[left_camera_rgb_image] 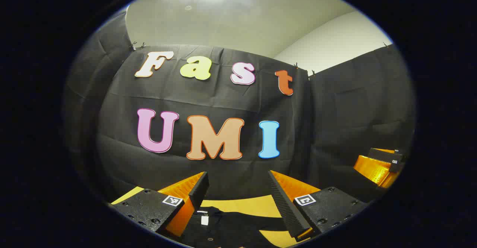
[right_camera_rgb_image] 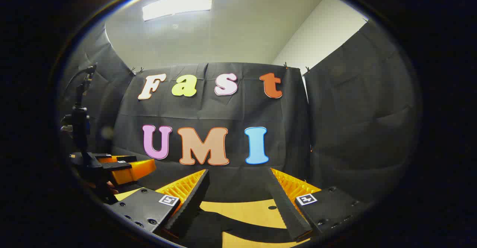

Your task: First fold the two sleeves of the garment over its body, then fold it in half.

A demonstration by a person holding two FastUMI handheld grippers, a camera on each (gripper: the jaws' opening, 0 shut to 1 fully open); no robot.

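The left gripper (left_camera_rgb_image: 238,188) is held above the near part of a yellowish wooden tabletop (left_camera_rgb_image: 238,205), its two fingers (left_camera_rgb_image: 199,190) spread wide with nothing between them. In the left gripper view, a black fabric garment (left_camera_rgb_image: 223,227) is seen lying flat on the tabletop below and between the fingers, with a small white tag (left_camera_rgb_image: 204,220) at its neck edge; the garment is not touched by either finger. At the far right of the same view the right gripper (left_camera_rgb_image: 384,162) is seen, raised off the table and well apart from the left one; from this angle it cannot be told how its jaws stand. In the right gripper view the right gripper (right_camera_rgb_image: 238,188) is seen with its fingers (right_camera_rgb_image: 192,195) likewise spread wide and nothing held. Beneath them a dark band of the garment (right_camera_rgb_image: 238,223) is laid across the tabletop (right_camera_rgb_image: 242,209), with bare wood visible both beyond it and nearer the camera. At the left of this view the left gripper (right_camera_rgb_image: 126,168) is seen, with a black upright mount (right_camera_rgb_image: 80,125) standing on top of it. A black cloth wall (right_camera_rgb_image: 335,128) is hung behind the table, and a lit ceiling panel (right_camera_rgb_image: 179,3) is noted overhead.
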